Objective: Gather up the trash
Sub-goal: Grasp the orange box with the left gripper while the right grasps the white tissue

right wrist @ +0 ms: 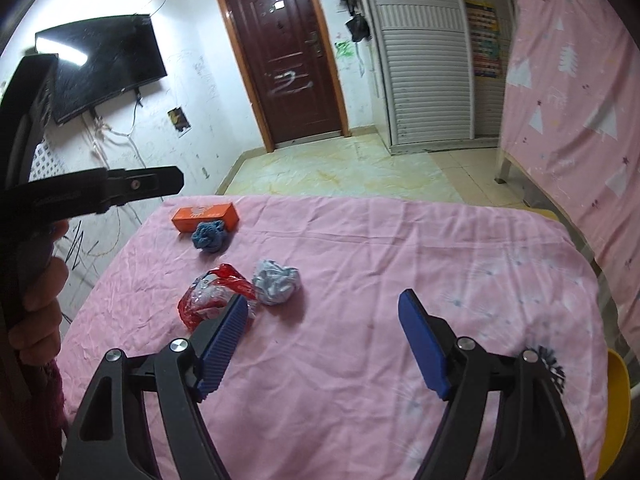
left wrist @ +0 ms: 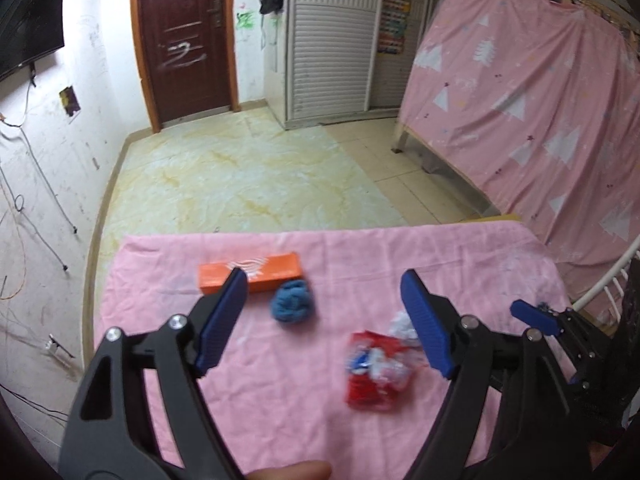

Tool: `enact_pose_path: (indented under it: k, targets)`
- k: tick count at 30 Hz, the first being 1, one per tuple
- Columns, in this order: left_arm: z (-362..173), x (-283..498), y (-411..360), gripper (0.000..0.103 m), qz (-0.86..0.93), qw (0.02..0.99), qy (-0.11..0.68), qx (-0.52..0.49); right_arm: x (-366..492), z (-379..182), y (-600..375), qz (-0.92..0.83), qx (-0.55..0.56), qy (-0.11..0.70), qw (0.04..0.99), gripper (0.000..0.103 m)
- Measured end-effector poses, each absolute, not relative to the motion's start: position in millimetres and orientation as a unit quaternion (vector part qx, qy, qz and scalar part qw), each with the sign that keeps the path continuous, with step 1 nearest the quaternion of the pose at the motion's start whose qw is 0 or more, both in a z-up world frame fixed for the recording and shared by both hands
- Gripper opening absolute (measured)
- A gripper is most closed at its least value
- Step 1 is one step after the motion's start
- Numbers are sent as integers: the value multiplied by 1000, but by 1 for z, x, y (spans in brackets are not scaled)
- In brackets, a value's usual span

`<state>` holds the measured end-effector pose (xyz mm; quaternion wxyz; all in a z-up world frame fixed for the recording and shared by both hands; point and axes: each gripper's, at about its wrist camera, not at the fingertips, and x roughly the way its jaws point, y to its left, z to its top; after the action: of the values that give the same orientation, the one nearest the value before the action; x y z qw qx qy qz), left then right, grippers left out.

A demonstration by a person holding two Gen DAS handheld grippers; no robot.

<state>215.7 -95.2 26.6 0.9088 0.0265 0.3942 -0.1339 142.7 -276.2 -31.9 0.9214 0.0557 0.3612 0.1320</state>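
On the pink-clothed table (right wrist: 400,248), red plastic wrapper (left wrist: 374,372) touching a white crumpled wad (right wrist: 277,286), left gripper (left wrist: 324,320) and right gripper (right wrist: 322,336) jaws spread, nothing pinched; likely to slip or drag both if closed carelessly.

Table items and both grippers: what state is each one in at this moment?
Left gripper: open, empty, above the table.
Right gripper: open, empty.
Orange box: closed, lying flat on the pink cloth.
Blue wad: crumpled, touching the box.
Red wrapper: crumpled, lying loose.
Pale wad: crumpled, beside the wrapper.
Door: shut.
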Motion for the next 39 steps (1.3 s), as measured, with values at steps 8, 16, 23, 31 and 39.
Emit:
enact_pose_path:
  k: [8, 16, 23, 31, 39]
  targets:
    - [14, 245, -69, 86, -108, 907, 406, 25, 159, -37, -263, 146, 44, 372, 916, 75]
    - [-2, 276, -52, 93, -77, 901, 426, 19, 174, -38, -251, 160, 37, 377, 911, 79]
    - [-20, 300, -47, 95, -49, 893, 447, 25, 185, -40, -241, 172, 30, 382, 908, 80]
    - [-35, 318, -46, 95, -45, 886, 461, 25, 195, -48, -230, 179, 18, 392, 902, 80]
    - [-32, 321, -44, 96, -81, 885, 459, -5, 200, -53, -232, 180, 29, 402, 897, 80]
